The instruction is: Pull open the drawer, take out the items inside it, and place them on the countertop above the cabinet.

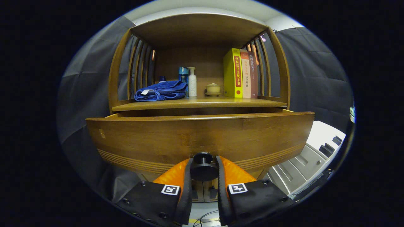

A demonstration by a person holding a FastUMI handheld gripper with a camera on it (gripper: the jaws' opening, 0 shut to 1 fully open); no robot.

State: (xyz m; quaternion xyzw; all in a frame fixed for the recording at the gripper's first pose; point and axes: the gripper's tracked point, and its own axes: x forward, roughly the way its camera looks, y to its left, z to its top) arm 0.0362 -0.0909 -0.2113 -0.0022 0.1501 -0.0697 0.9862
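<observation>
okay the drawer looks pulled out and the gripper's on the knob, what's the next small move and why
Probably open the fingers and back off the knob. The hand-held gripper is clamped on it with both fingers, and the drawer front already stands well forward of the countertop. The drawer's contents are hidden behind the front, so next lift up to look inside.

Drawer: drawn out below the bench, its knob between the gripper jaws, which press it from both sides. On the bench, left to right: folded towel, two bottles behind it, lidded cup, upright books at far right.
</observation>
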